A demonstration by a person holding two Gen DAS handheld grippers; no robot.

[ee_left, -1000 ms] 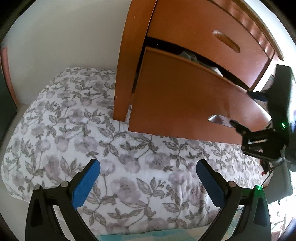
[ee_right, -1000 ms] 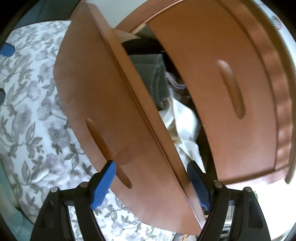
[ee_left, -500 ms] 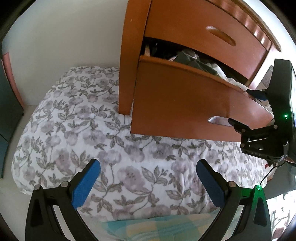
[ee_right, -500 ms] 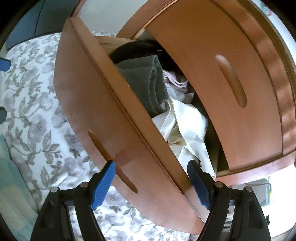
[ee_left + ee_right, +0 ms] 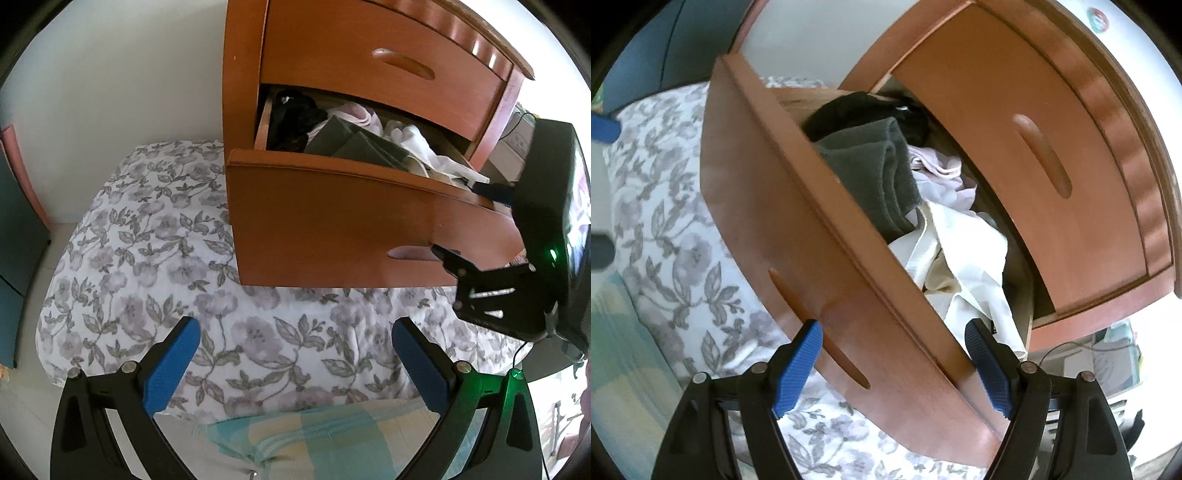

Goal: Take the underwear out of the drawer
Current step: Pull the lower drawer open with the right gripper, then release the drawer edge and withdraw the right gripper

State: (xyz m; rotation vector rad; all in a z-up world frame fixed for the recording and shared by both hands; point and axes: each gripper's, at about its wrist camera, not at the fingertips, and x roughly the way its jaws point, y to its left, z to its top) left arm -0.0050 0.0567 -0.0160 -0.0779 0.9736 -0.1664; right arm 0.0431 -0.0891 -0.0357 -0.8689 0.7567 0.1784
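The lower drawer (image 5: 332,221) of a wooden nightstand stands pulled out over the bed. Inside lie a black garment (image 5: 295,118), folded grey-green cloth (image 5: 354,146), a pale pink piece (image 5: 354,114) and crumpled white fabric (image 5: 424,151). My right gripper (image 5: 892,328) is open and straddles the drawer front (image 5: 775,206), one finger outside by the handle slot, the other inside against the white fabric (image 5: 964,251). In the left wrist view the right gripper (image 5: 465,221) sits at the drawer's right end. My left gripper (image 5: 295,328) hangs open over the bed, holding nothing.
The upper drawer (image 5: 369,48) is closed. A floral bedcover (image 5: 147,240) spreads under the drawer, with a blue and yellow checked blanket (image 5: 314,435) near me. A white wall rises behind. Dark furniture (image 5: 14,240) stands at the far left.
The lower drawer has slid further out with the right gripper, uncovering the clothes inside. The left gripper has drawn back and upward, still open.
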